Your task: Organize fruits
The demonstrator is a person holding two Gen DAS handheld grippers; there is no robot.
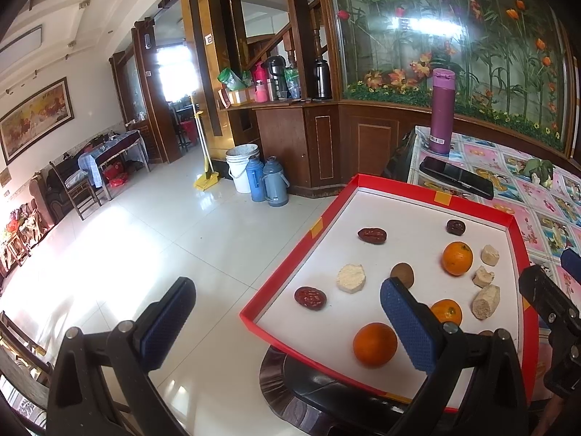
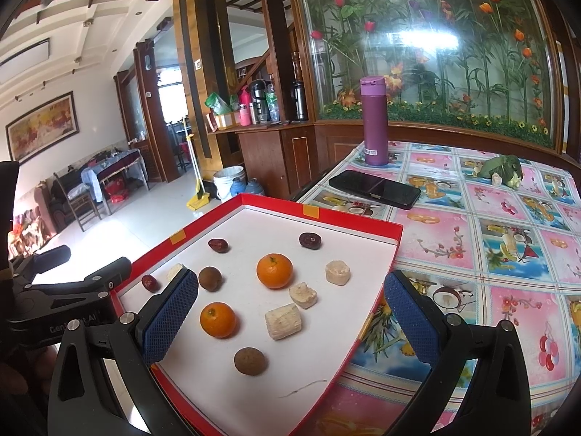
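A red-rimmed white tray (image 1: 337, 214) (image 2: 348, 218) sits on the table's left corner. It holds oranges (image 1: 374, 344) (image 2: 274, 270), red dates (image 1: 310, 298) (image 2: 218, 245), brown round fruits (image 1: 402, 274) (image 2: 249, 361) and pale chunks (image 1: 350, 278) (image 2: 283, 321). My left gripper (image 1: 287, 321) is open and empty, over the tray's near-left corner, its right finger above the tray. My right gripper (image 2: 290, 323) is open and empty above the tray's near side, with an orange (image 2: 218, 319) and a pale chunk between its fingers' lines.
A purple flask (image 2: 374, 123) (image 1: 441, 112) and a black phone (image 2: 374, 189) (image 1: 455, 181) lie behind the tray on the flowered tablecloth (image 2: 490, 239). A green leafy thing (image 2: 503, 170) lies far right. The tray overhangs the table edge above the tiled floor (image 1: 145, 239).
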